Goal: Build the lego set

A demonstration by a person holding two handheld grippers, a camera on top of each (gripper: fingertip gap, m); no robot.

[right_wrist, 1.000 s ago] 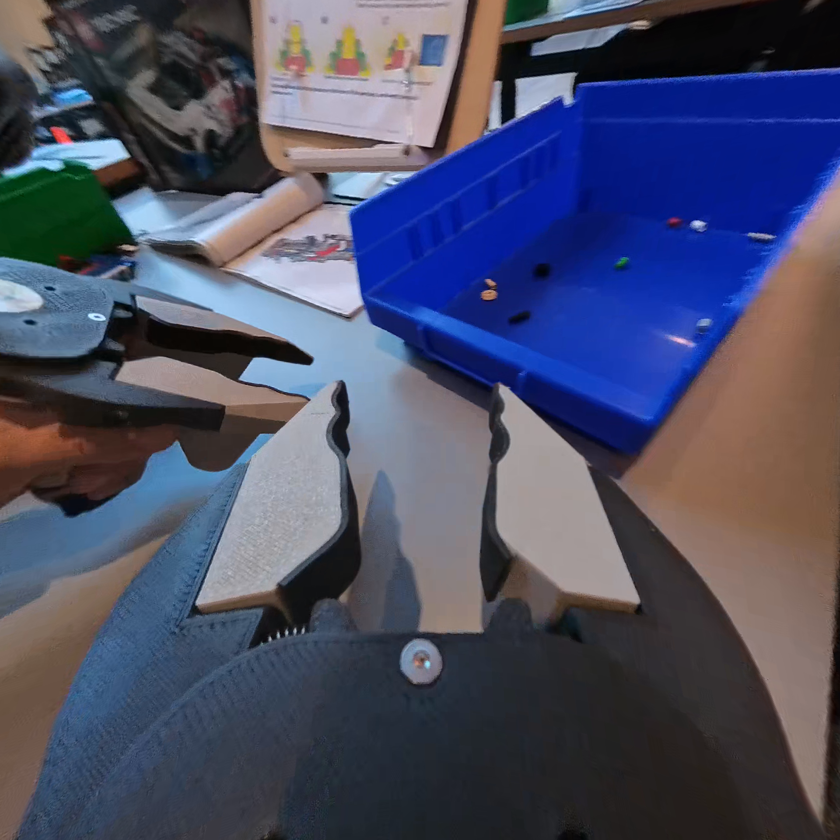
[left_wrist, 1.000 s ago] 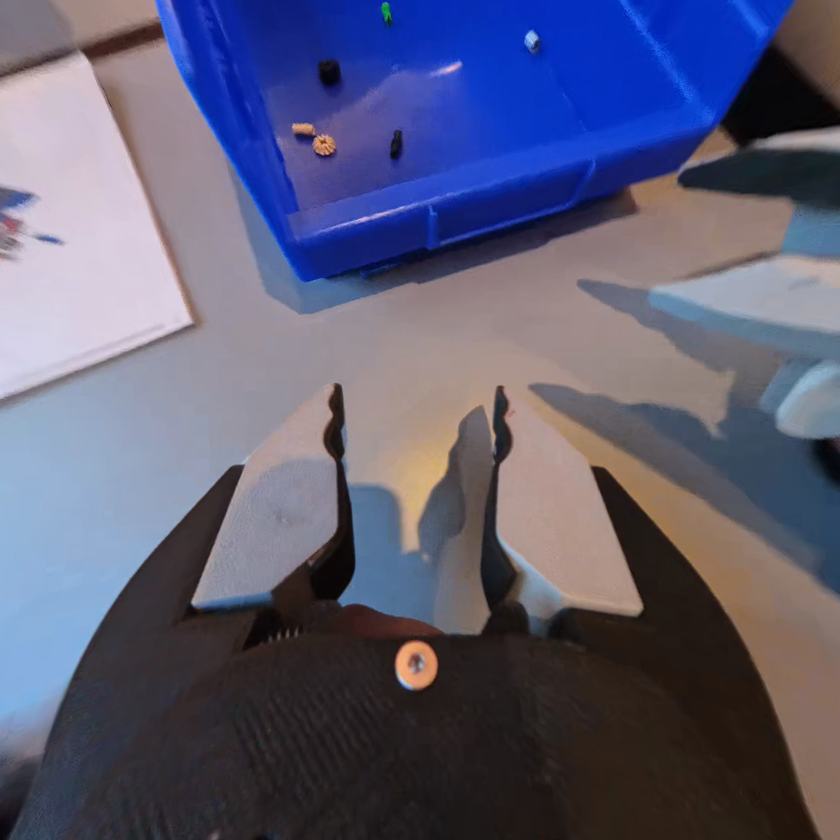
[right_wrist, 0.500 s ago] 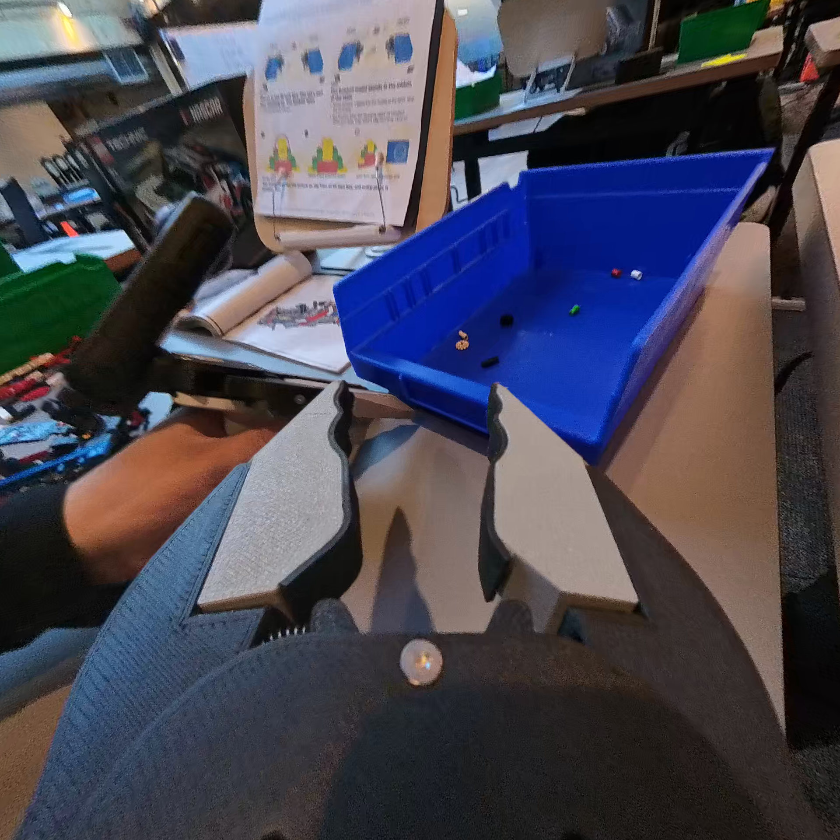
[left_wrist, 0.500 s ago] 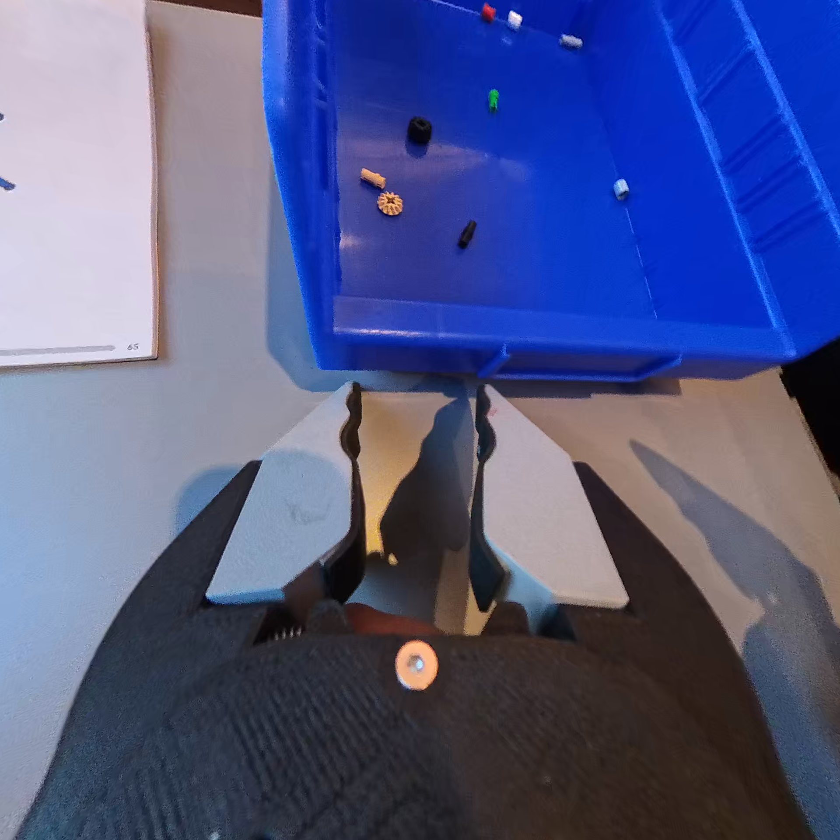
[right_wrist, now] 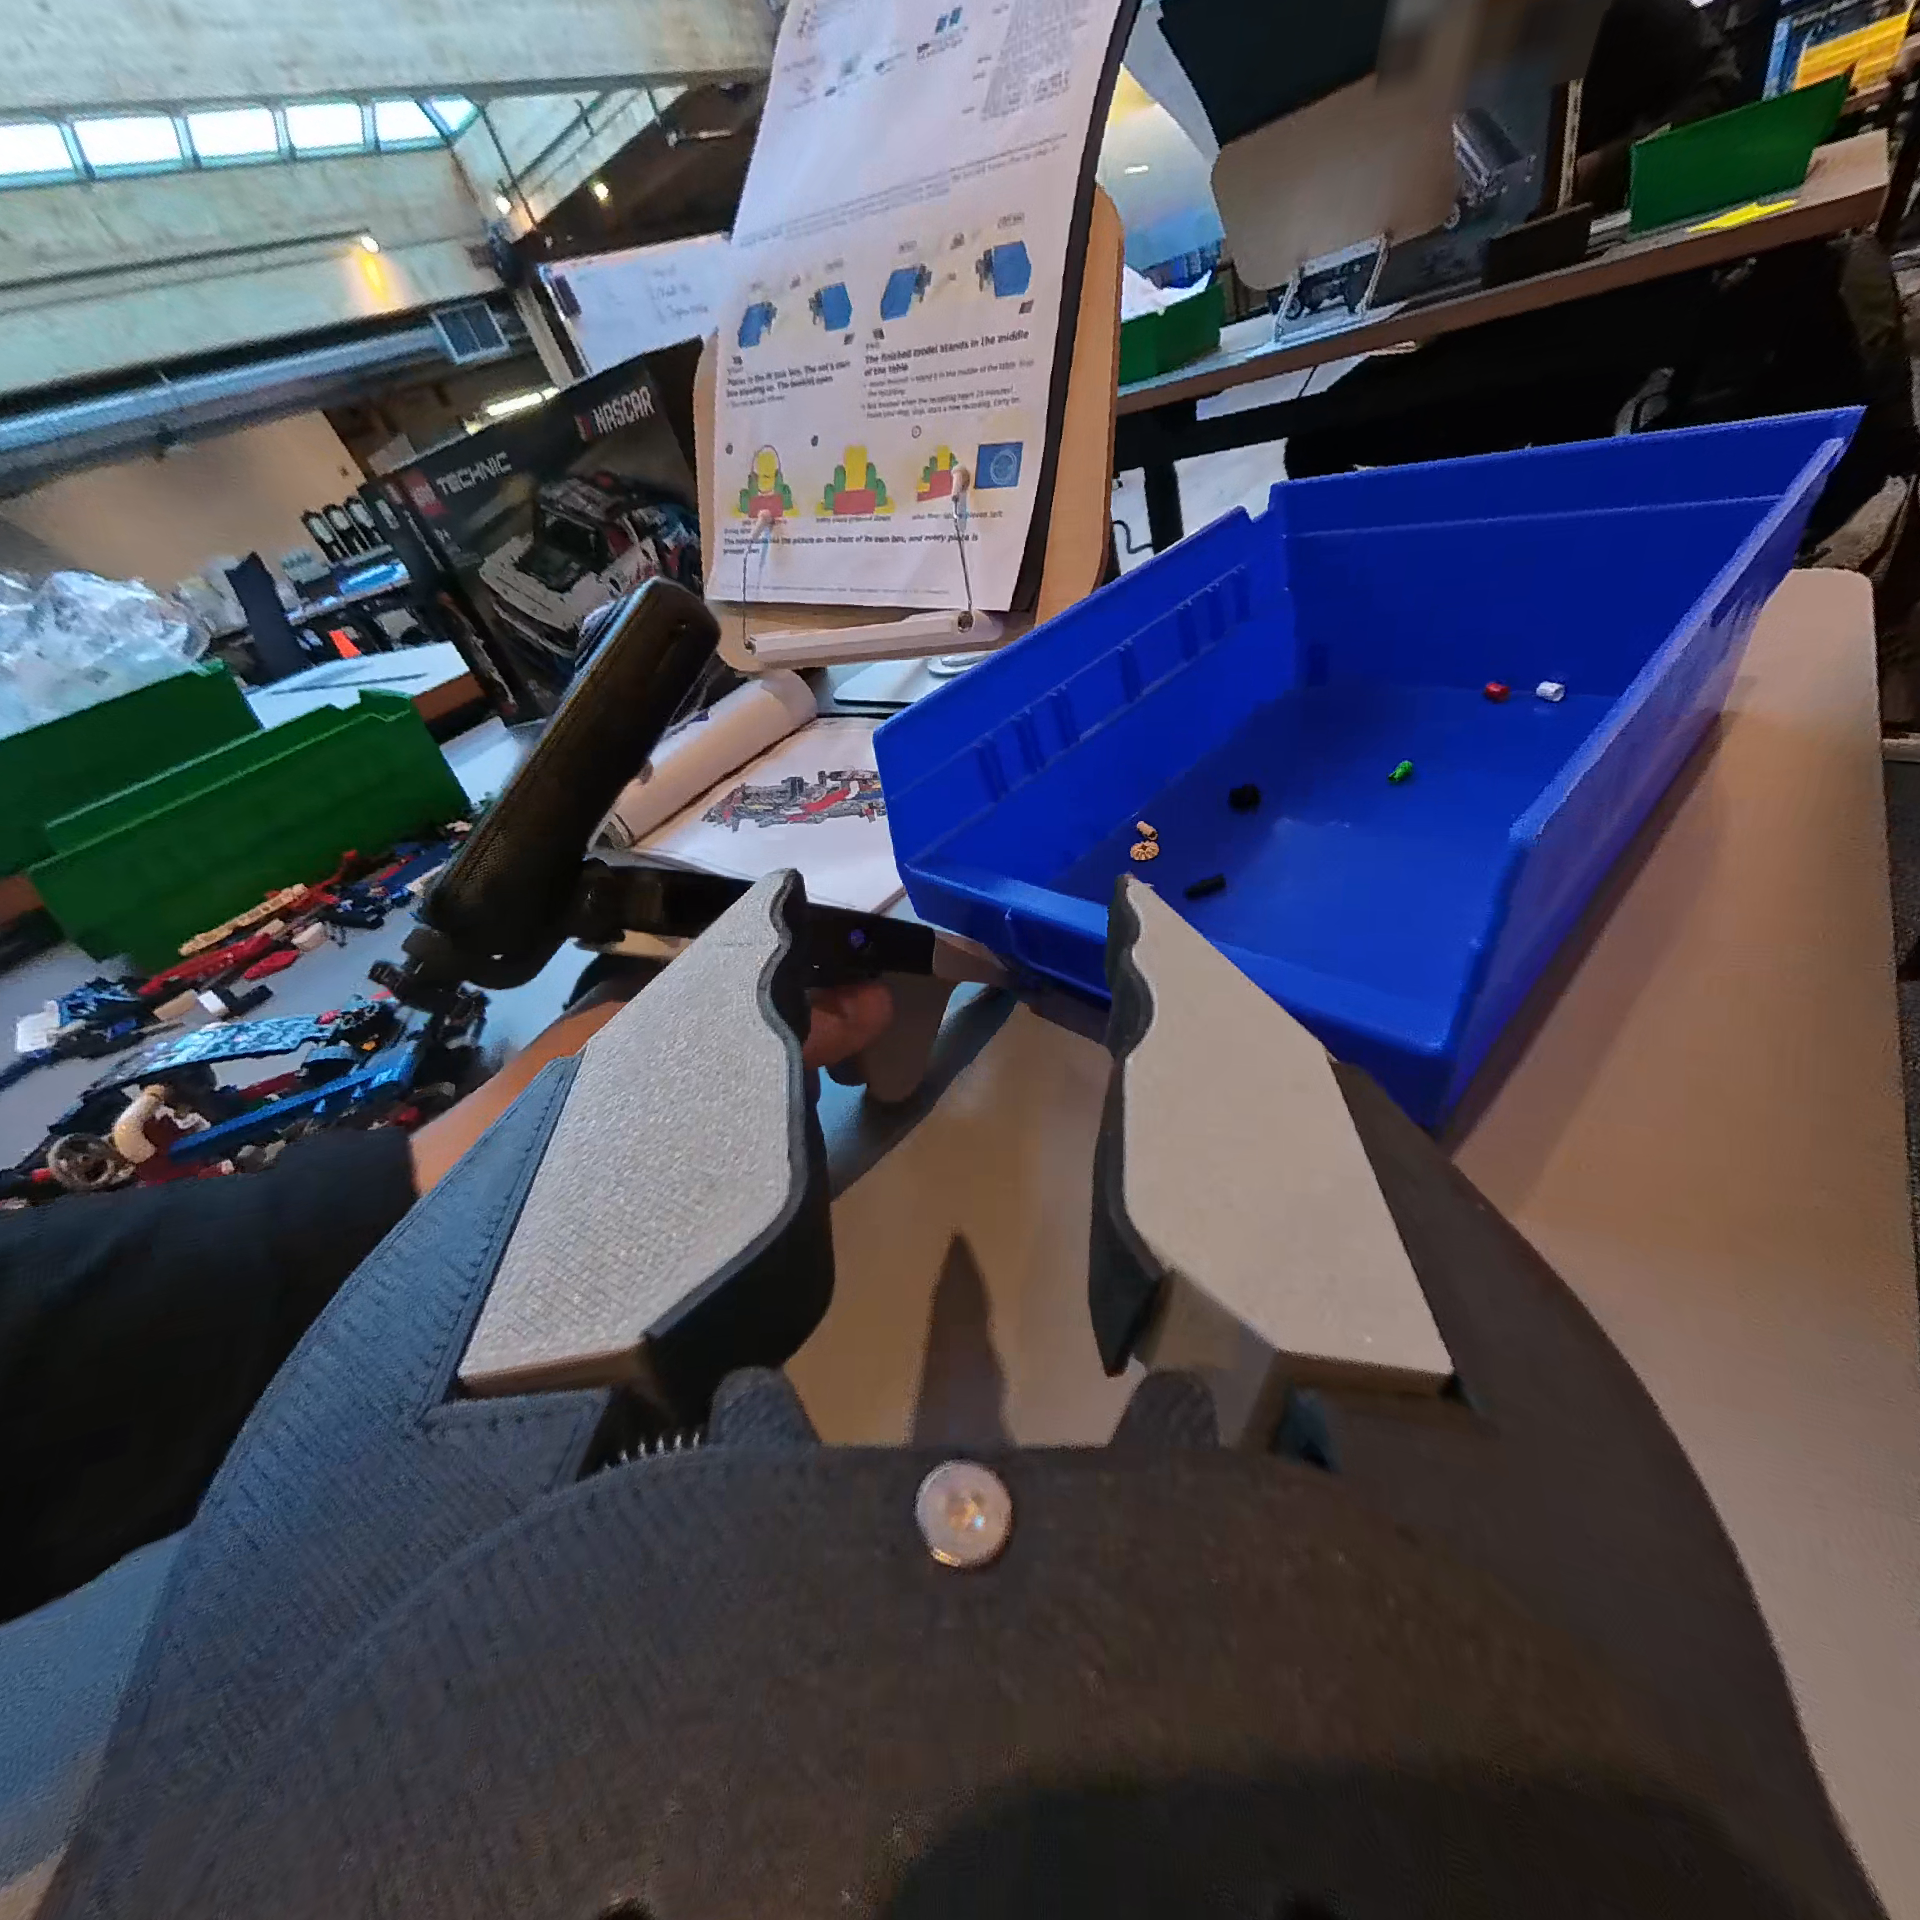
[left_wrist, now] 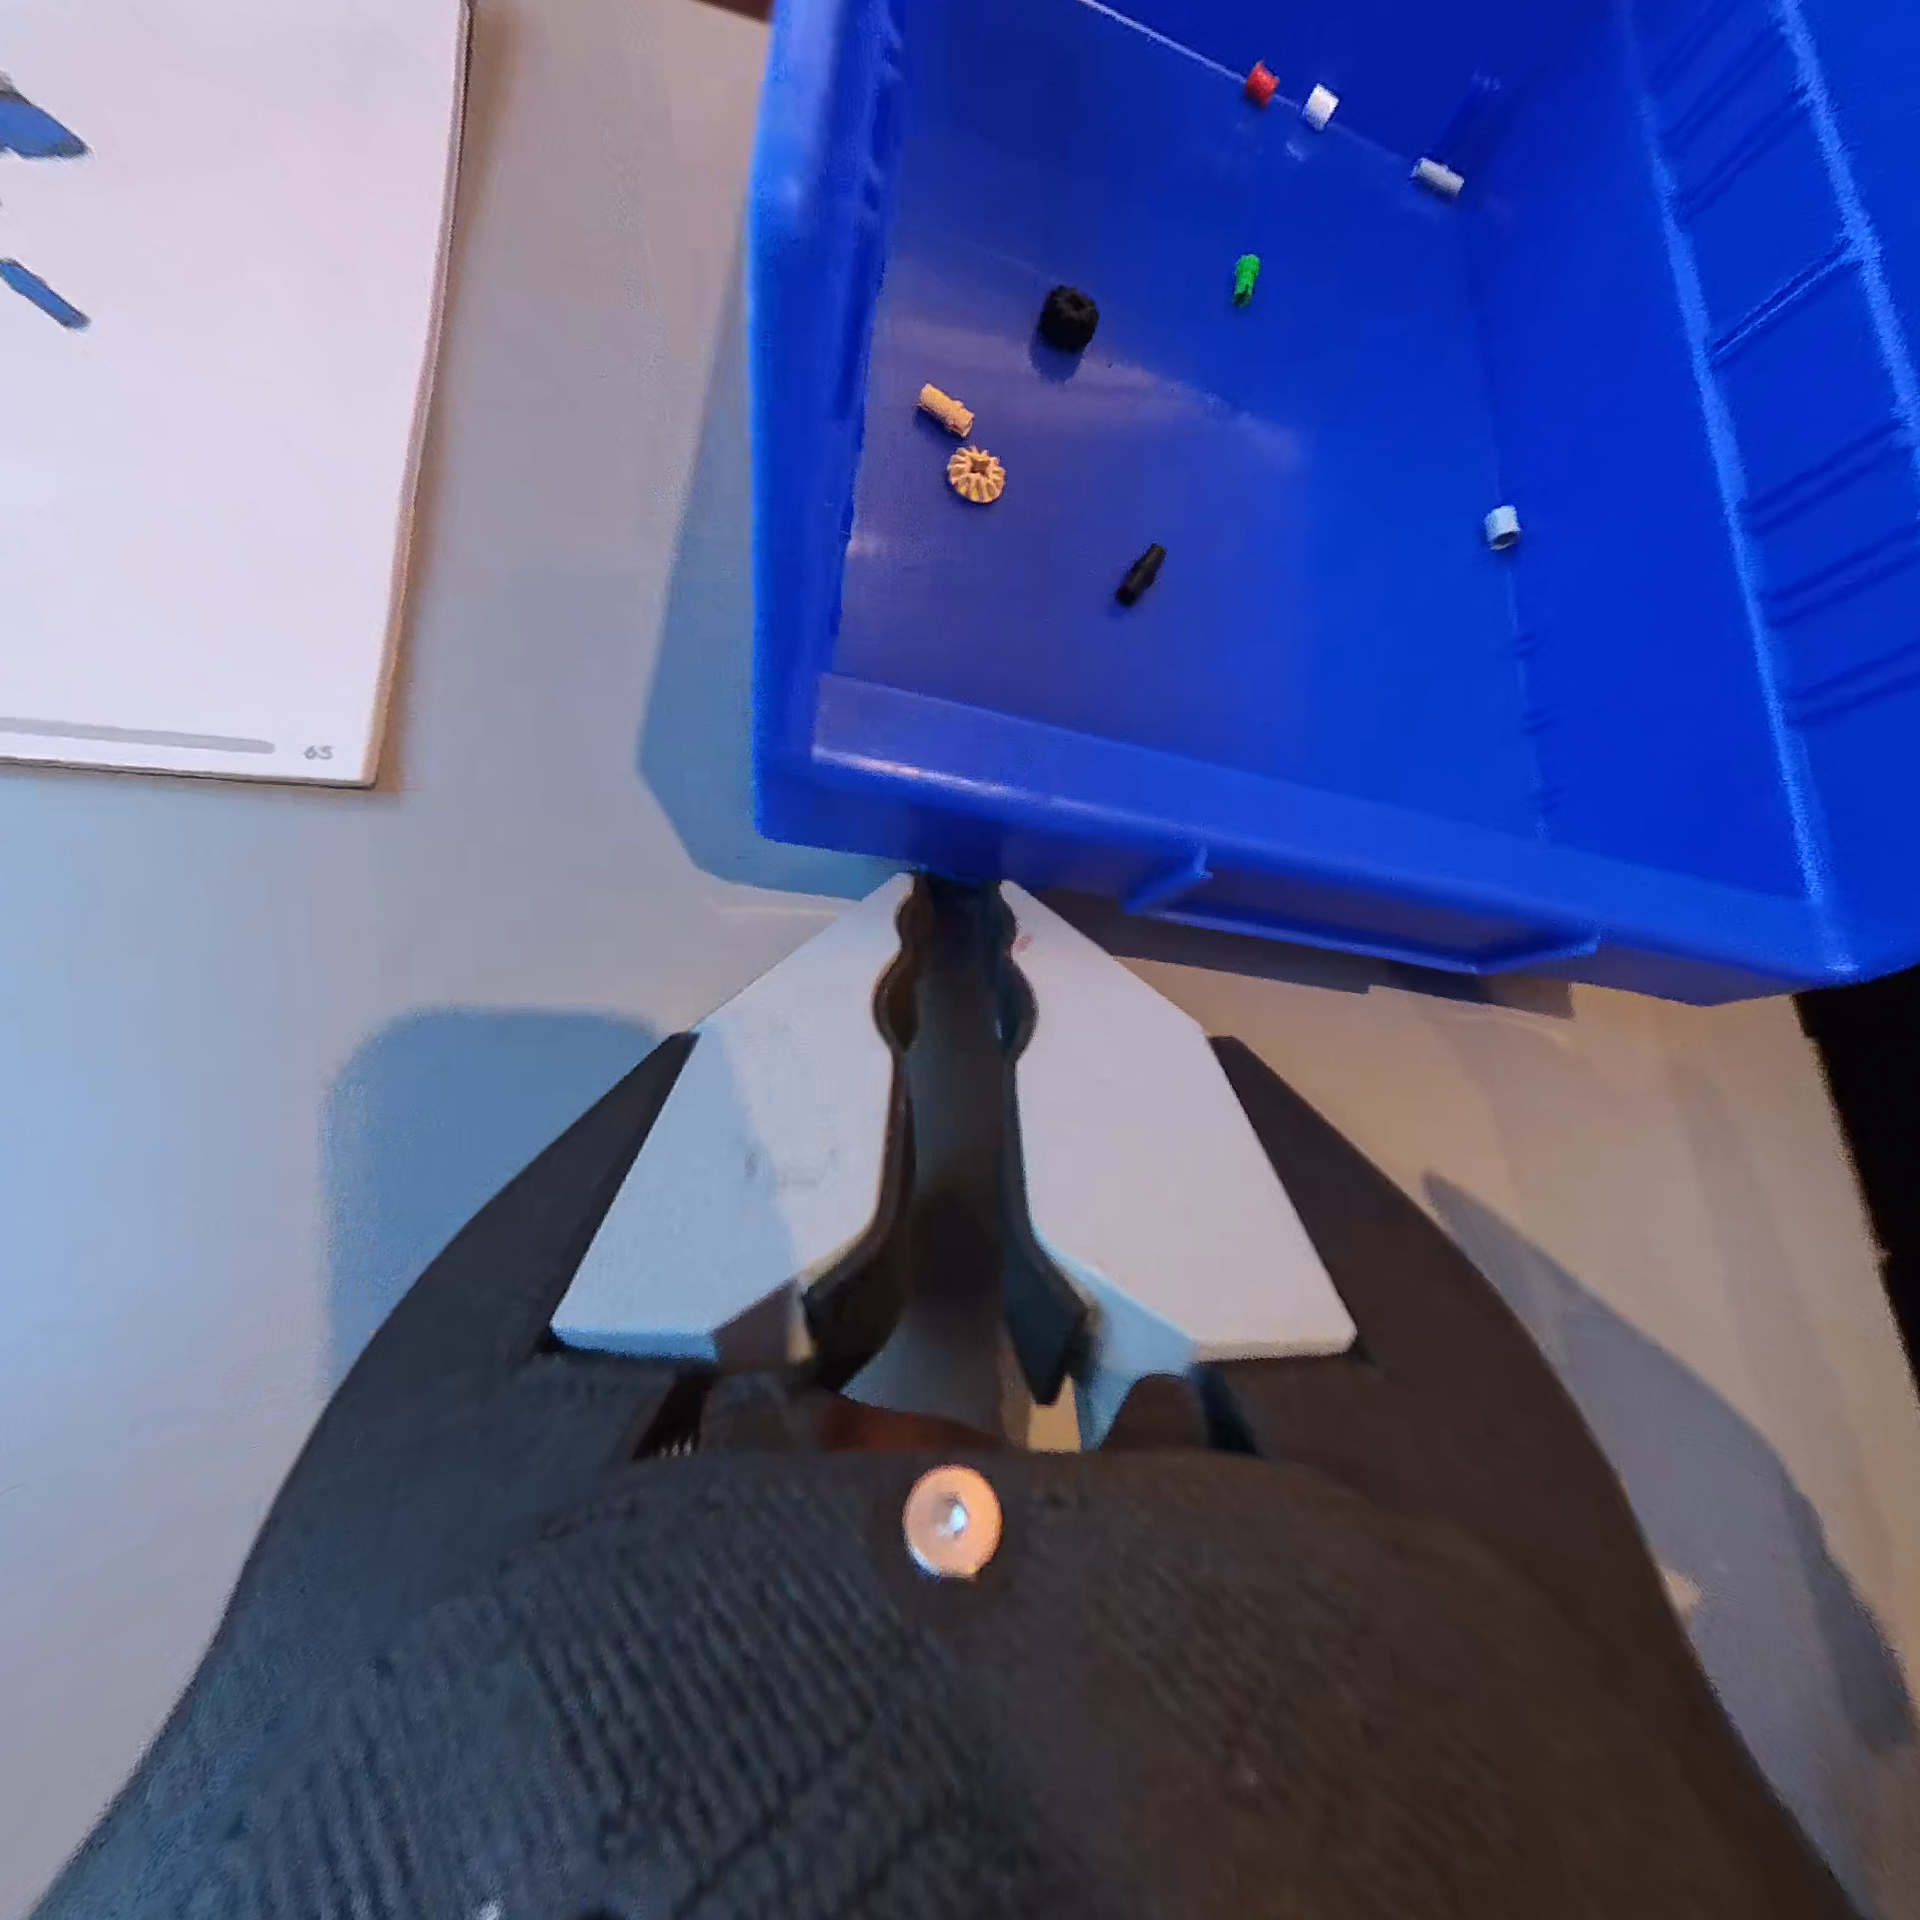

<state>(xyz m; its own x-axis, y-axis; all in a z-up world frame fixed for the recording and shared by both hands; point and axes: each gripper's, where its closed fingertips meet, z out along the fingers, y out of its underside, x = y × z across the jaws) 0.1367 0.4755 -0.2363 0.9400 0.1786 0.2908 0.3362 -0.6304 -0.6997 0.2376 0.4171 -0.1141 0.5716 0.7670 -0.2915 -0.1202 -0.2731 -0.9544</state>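
Left gripper [left_wrist: 951, 914] pinching front lip of tilted blue bin [left_wrist: 1299, 821]; right gripper [right_wrist: 956, 925] spread, empty. Risk: thin lip slipping, bin dropping, small pieces scattering.

The left hand-held gripper [left_wrist: 956, 914] has moved forward to the blue bin [left_wrist: 1299, 821] and narrowed from wide apart to clamped on its near rim, lifting that end off the table [left_wrist: 520, 935]. The right hand-held gripper [right_wrist: 951, 904] has drawn back and risen.
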